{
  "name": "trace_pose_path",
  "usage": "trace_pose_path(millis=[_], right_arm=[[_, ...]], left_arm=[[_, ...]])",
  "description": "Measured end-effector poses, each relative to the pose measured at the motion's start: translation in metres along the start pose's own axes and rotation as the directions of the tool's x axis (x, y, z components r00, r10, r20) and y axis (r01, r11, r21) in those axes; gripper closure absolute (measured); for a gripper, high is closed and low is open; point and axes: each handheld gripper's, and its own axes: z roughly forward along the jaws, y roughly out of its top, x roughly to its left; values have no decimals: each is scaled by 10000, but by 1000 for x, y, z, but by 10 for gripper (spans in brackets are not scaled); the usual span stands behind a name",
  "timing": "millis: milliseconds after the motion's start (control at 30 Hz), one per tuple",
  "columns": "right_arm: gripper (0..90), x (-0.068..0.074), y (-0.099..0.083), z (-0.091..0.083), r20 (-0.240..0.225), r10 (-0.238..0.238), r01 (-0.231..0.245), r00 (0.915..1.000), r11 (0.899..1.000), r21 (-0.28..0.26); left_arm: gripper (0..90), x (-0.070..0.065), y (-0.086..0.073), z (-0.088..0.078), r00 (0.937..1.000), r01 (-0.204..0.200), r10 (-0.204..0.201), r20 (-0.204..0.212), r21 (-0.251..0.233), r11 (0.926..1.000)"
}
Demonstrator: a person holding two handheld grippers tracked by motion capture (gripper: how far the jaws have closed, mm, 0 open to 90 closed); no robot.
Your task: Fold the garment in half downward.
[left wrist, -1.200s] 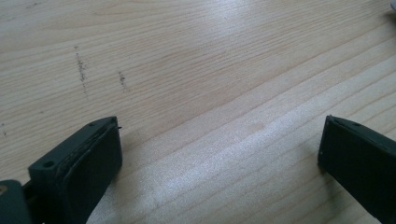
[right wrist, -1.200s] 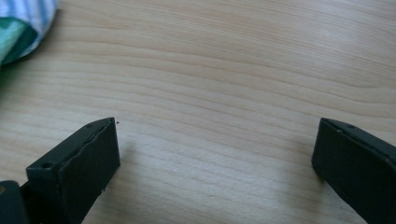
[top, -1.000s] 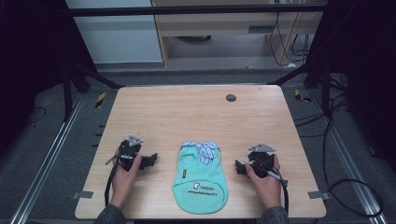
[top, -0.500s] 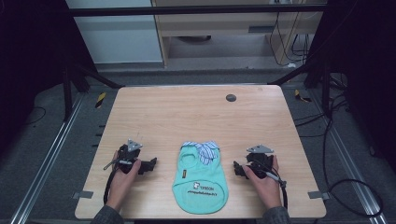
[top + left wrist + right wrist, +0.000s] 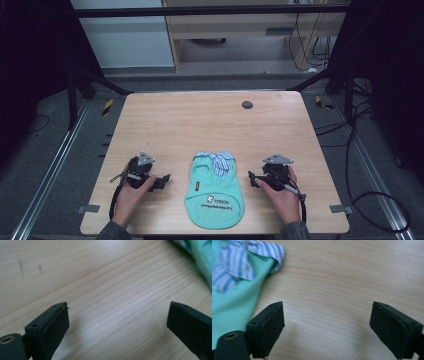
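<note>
a small mint-green garment [image 5: 215, 192] with a blue-striped collar [image 5: 216, 160] lies flat near the front edge of the wooden bench [image 5: 200, 120], collar end pointing away from the person, printed lettering toward the near edge. the left gripper [image 5: 162, 181] rests on the bench just left of the garment, its jaws spread wide with bare wood between them; in the left gripper view the green cloth [image 5: 202, 257] sits off at the upper right corner, apart from both jaws. the right gripper [image 5: 252, 178] sits just right of the garment, its jaws parted too, though they have just been closing a little, with nothing between them but wood. in the right gripper view the striped collar [image 5: 242, 257] and green cloth lie beside the left-hand jaw; whether that jaw touches the fabric is hard to tell. a small dark round disc [image 5: 247, 104] sits near the far edge of the bench, well apart from everything else.
</note>
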Motion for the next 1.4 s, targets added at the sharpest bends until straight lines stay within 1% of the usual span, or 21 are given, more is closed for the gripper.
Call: trace_pose_path(millis=[33,67,100,133,200,233,267,333,467,533,567,633,667,700,767,800,900,933,1100,1333,1400], right_arm=[[146,0,0,0,0,0,0,10000,10000,0],[208,2,8,-2,-105,-275,275,9996,9996,-23],[231,3,12,-2,-155,-440,440,9989,9990,-17],[248,4,16,-2,-233,-582,583,9980,9983,17],[320,5,24,0,-320,-815,819,9962,9966,94],[347,6,30,1,-398,-1009,1019,9941,9945,223],[347,6,30,1,-398,-1009,1019,9941,9945,223],[441,6,43,6,-612,-1204,1229,9908,9916,392],[530,7,57,12,-874,-1337,1391,9872,9885,594],[550,7,59,13,-950,-1361,1426,9861,9876,651],[595,8,64,15,-1081,-1424,1499,9839,9866,645],[612,9,66,16,-1163,-1438,1522,9827,9861,662],[634,10,69,17,-1225,-1499,1588,9811,9851,666],[675,11,73,20,-1315,-1529,1617,9795,9851,591],[692,12,75,22,-1370,-1503,1594,9791,9855,579],[726,16,80,28,-1576,-1543,1657,9754,9842,617],[735,19,82,33,-1640,-1591,1718,9735,9829,660],[736,23,85,41,-1729,-1598,1743,9719,9821,720],[735,30,89,56,-1763,-1697,1880,9696,9777,932],[734,36,93,66,-1666,-1914,2092,9673,9731,968],[743,36,94,70,-1730,-1803,1997,9683,9745,1020]], left_arm=[[40,0,0,0,10000,0,0,0,0,10000],[45,-2,5,1,9999,-77,78,82,-99,9999],[48,-5,16,2,9991,-372,372,205,6,9993],[49,-5,16,2,9991,-372,372,205,6,9993],[54,-8,34,5,9963,-766,760,397,137,9970],[67,-9,41,7,9955,-811,802,505,158,9966],[78,-9,41,7,9955,-811,802,505,158,9966],[101,-10,56,10,9931,-875,860,791,152,9961],[170,-12,74,18,9921,-995,988,772,49,9950],[208,-12,78,19,9917,-1051,1045,749,37,9945],[246,-15,84,22,9904,-1175,1173,730,-16,9931],[268,-15,88,24,9901,-1207,1208,710,-51,9927],[323,-15,92,26,9902,-1151,1154,782,-79,9933],[347,-15,98,28,9911,-1012,1027,841,-217,9946],[384,-16,102,30,9913,-920,944,915,-294,9953],[414,-18,107,35,9911,-843,872,1008,-327,9959],[430,-22,110,41,9902,-869,891,1074,-250,9959],[432,-28,113,49,9887,-994,1000,1121,-108,9950],[436,-40,118,62,9857,-1258,1236,1148,118,9920],[476,-43,115,72,9866,-1323,1270,1019,467,9901],[486,-46,115,72,9849,-1459,1407,1012,458,9882]])
